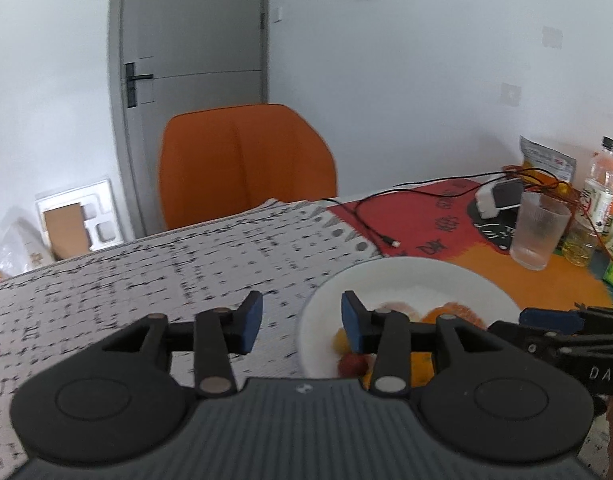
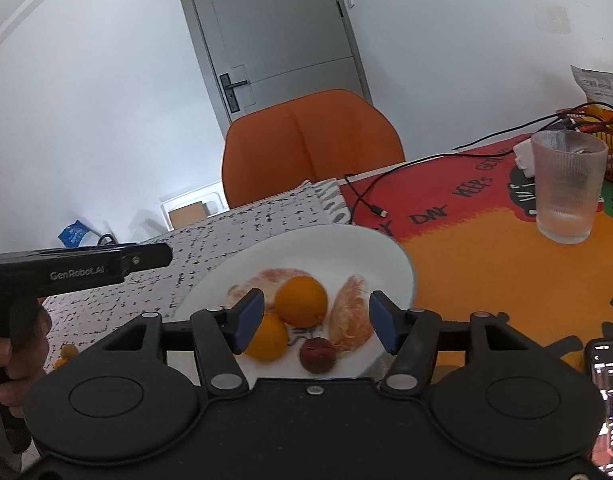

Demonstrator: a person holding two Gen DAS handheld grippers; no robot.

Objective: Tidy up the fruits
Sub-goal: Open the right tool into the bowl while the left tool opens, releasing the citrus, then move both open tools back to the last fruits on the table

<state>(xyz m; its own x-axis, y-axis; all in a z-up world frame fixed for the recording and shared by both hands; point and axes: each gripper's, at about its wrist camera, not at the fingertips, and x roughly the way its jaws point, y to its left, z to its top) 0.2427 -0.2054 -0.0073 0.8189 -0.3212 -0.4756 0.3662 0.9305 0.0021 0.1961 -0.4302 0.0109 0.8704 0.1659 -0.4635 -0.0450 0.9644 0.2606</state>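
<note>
Oranges and peeled segments fill the round white plate at lower centre; your left claw and right claw hover spread apart, empty.

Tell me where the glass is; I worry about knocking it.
In the right wrist view the glass stands upright at far right on the orange mat, beyond the plate and apart from it.

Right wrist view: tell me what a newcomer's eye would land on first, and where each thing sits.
The white plate of fruit sits dead centre on the table, just beyond the open right gripper: two oranges, peeled citrus pieces and a small dark red fruit. Behind it, the bright orange chair stands against the grey door. At right, a ribbed glass stands on the red-and-orange cloth.
</note>
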